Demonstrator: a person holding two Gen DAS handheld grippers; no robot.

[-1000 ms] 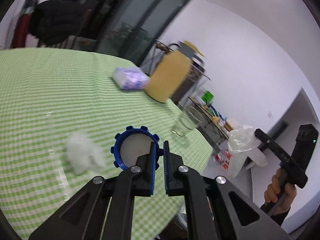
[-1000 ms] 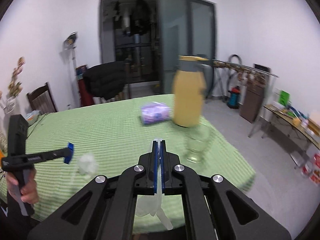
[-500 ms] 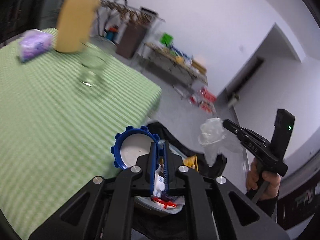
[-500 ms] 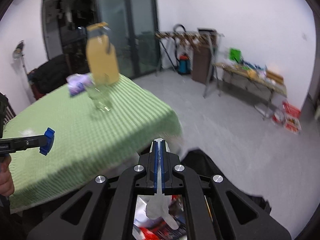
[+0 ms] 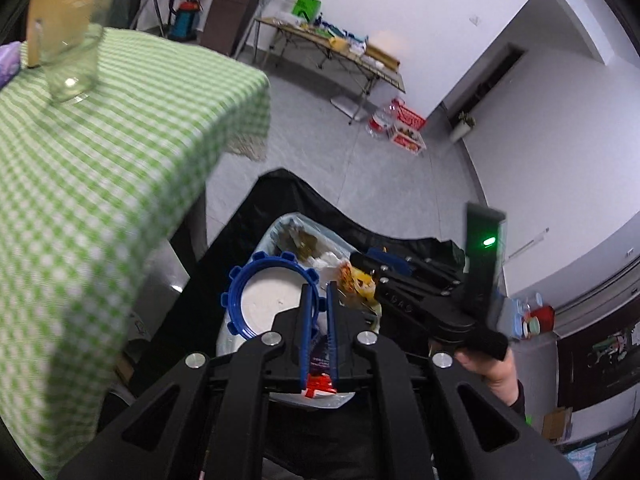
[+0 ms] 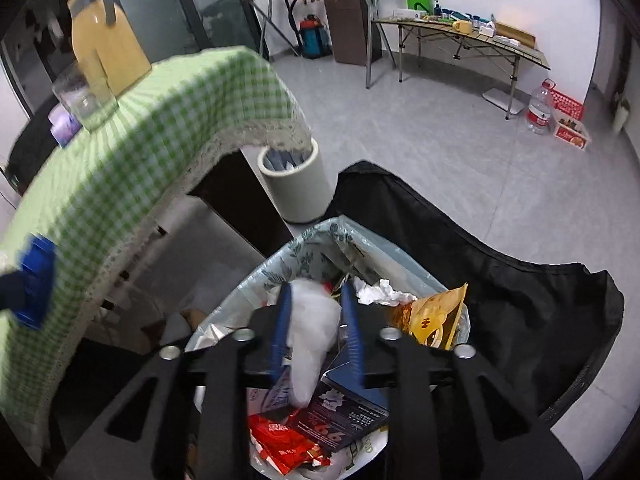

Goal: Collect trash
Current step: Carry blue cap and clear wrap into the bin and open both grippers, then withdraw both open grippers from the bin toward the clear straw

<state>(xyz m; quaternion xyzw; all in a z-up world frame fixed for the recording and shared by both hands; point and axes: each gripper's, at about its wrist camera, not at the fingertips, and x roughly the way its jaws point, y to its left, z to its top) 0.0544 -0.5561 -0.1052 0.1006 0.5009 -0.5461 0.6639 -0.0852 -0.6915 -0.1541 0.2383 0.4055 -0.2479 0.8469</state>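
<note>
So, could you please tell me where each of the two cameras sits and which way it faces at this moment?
Left wrist: on the left gripper, tilted down over the trash bin; holds a blue lid; the right gripper and a hand show.
Right wrist: on the right gripper, above the bin; jaws opening around a clear plastic bag; the left gripper's tip shows.
Shared: bin, green checked tablecloth.

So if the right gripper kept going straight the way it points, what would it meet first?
Probably the trash in the bin: the right gripper, jaws opening, has the clear plastic bag between its fingers, wrappers just beyond.
</note>
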